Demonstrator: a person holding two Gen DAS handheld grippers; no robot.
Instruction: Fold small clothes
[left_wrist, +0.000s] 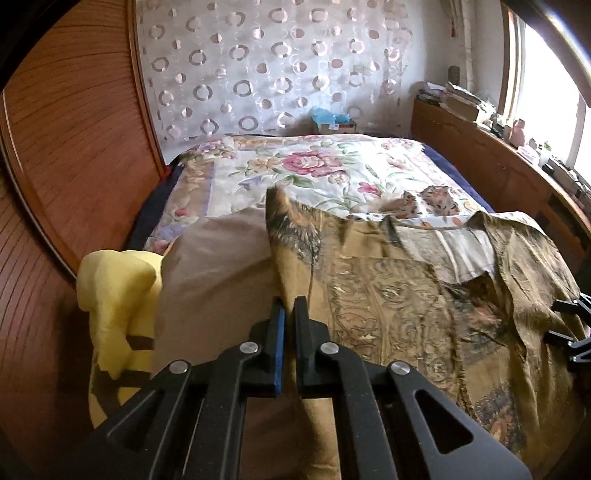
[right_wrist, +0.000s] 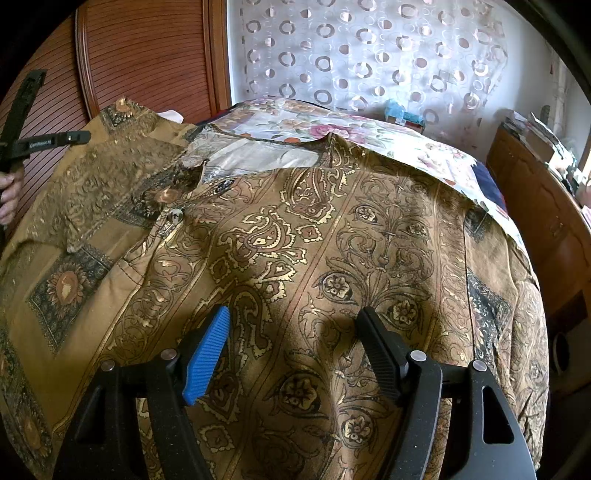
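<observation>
A brown paisley shirt (left_wrist: 388, 295) lies spread over the bed. My left gripper (left_wrist: 290, 306) is shut on the shirt's left edge, and that edge rises in a lifted flap beyond the fingers. In the right wrist view the same shirt (right_wrist: 332, 240) fills the frame, with its pale inner collar (right_wrist: 258, 155) and a button (right_wrist: 173, 214) showing. My right gripper (right_wrist: 295, 325) stands open just above the cloth, nothing between its pads. The left gripper's black frame (right_wrist: 48, 142) and a hand (right_wrist: 9, 199) show at the far left, beside the raised shirt edge.
A floral bedspread (left_wrist: 295, 166) covers the bed. A yellow plush toy (left_wrist: 118, 306) and a beige cushion (left_wrist: 221, 277) lie left of the shirt. A wooden wardrobe (left_wrist: 74, 147) stands on the left. A cluttered wooden shelf (left_wrist: 498, 155) runs under the window on the right.
</observation>
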